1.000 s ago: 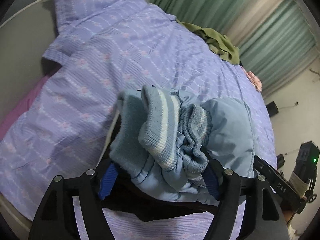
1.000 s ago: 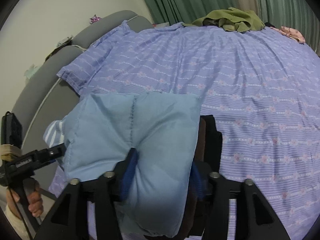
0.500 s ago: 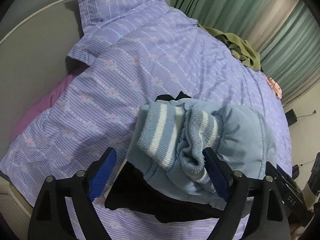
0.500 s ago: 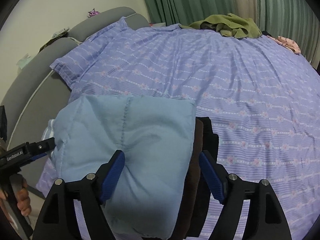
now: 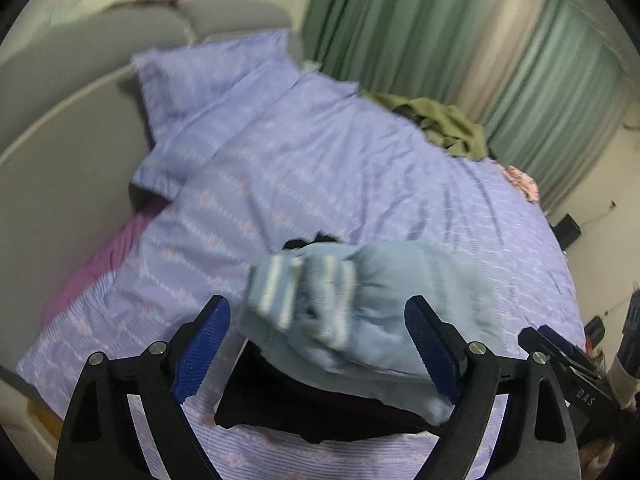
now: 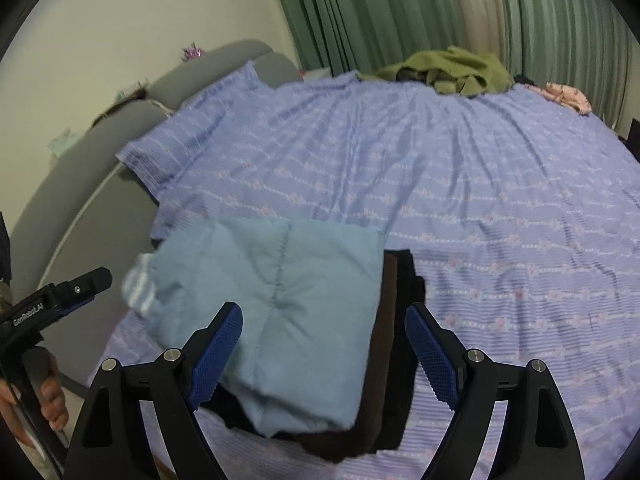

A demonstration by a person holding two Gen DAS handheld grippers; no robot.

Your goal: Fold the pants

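Legible writing: "GenRobot.AI" in white on the black body of the left gripper (image 6: 76, 292) as seen from the right wrist view; "DAS" on the black body of the right gripper (image 5: 560, 356) at the lower right of the left wrist view. No other text readable.

Pose, left gripper (image 5: 316, 344): pointed steeply down at the bed, raised clear of the pile. Jaws spread wide, having just been opening; blue pads (image 5: 202, 350) apart from the cloth, nothing pinched between them. Handle gripped by a hand (image 6: 44, 392) at the lower left edge of the right wrist view.

Pose, right gripper (image 6: 324, 350): likewise angled down over the pile, jaws wide and just been opening, blue pads (image 6: 432, 354) standing off either side of the cloth, not pressing on it.

Location of task item: light-blue pants (image 6: 276, 300), folded into a compact block, striped ribbed cuffs (image 5: 304, 300) bunched at the left-gripper side, central seam visible on top. Resting on a stack of dark folded garments (image 6: 396, 320) at the near edge of the purple patterned bedspread (image 6: 480, 200).

Elsewhere: olive-green clothing (image 6: 452, 66) and a pink item (image 6: 568, 96) at the far edge of the bed, before green curtains (image 6: 440, 8). Left wrist view partly motion-blurred.
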